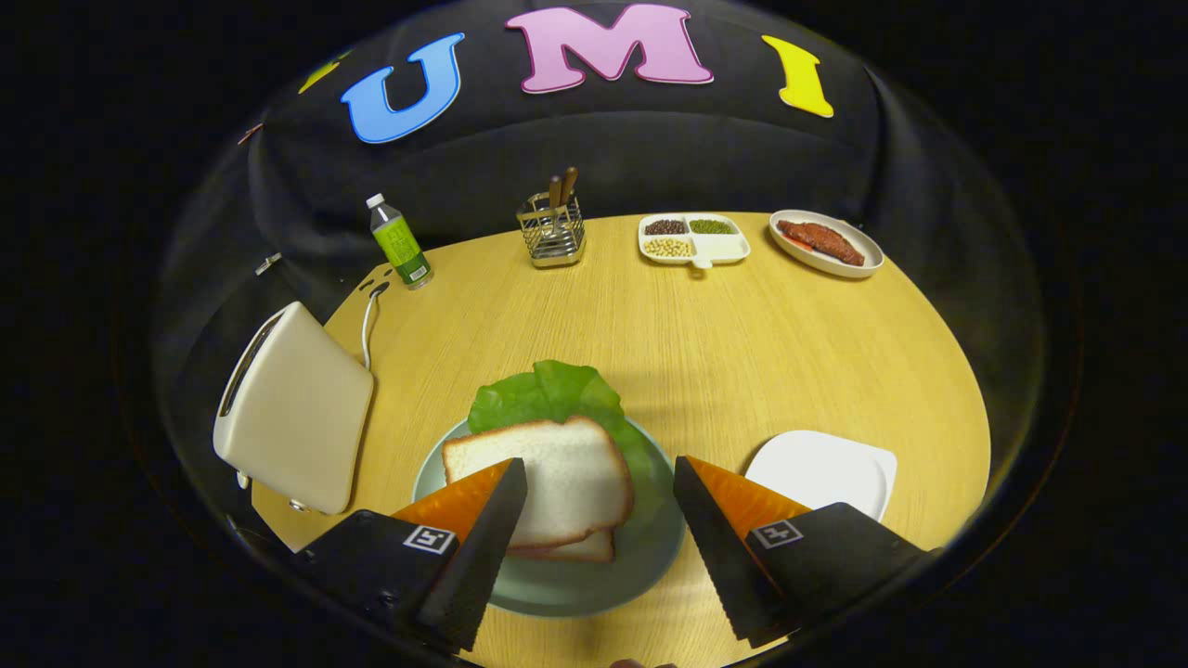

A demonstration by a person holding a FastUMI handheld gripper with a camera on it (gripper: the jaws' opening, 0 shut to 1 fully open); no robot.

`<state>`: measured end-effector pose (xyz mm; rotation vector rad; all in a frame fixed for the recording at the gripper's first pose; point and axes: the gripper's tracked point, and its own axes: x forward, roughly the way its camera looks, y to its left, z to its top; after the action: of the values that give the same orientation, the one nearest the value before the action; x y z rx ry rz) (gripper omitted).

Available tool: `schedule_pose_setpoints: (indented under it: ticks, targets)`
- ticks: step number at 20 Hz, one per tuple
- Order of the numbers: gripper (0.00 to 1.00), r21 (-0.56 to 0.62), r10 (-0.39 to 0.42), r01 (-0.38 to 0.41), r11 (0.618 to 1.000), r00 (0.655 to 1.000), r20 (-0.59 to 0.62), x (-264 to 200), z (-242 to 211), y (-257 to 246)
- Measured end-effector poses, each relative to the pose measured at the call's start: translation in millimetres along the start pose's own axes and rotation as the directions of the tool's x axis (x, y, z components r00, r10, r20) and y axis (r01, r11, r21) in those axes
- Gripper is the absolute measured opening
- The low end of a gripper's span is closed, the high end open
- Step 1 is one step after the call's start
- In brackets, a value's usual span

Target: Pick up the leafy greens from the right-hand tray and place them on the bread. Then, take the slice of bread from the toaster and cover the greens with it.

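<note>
Wooden round table (742, 343) under me, black cloth behind. I've got the gripper (600, 482) hanging over the green plate (557, 584), fingers spread wide, nothing between them but air. On that plate: a bottom slice (585, 547), the leafy greens (548, 394) poking out behind, and the top slice of bread (548, 482) lying over them. Right-hand tray (821, 473) sits bare beside the plate; the toaster (297, 408) stands off to the left. From what I see, both steps look done: greens placed, bread covering. I reckon only pulling clear remains.
</note>
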<state>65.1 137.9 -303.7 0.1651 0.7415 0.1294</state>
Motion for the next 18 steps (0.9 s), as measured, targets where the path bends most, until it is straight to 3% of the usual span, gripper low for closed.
schedule_pose_setpoints:
  ticks: [6, 12, 15, 18]
  targets:
    - [0.99, -0.039, -0.085, 0.094, 0.995, 0.977, 0.197, -60, 53, -30]
    - [0.99, -0.085, -0.109, 0.154, 0.985, 0.913, 0.393, -139, 100, -42]
    - [0.99, -0.137, -0.088, 0.174, 0.975, 0.873, 0.480, -178, 117, -39]
    - [0.98, -0.172, -0.026, 0.138, 0.975, 0.847, 0.531, -221, 125, -28]
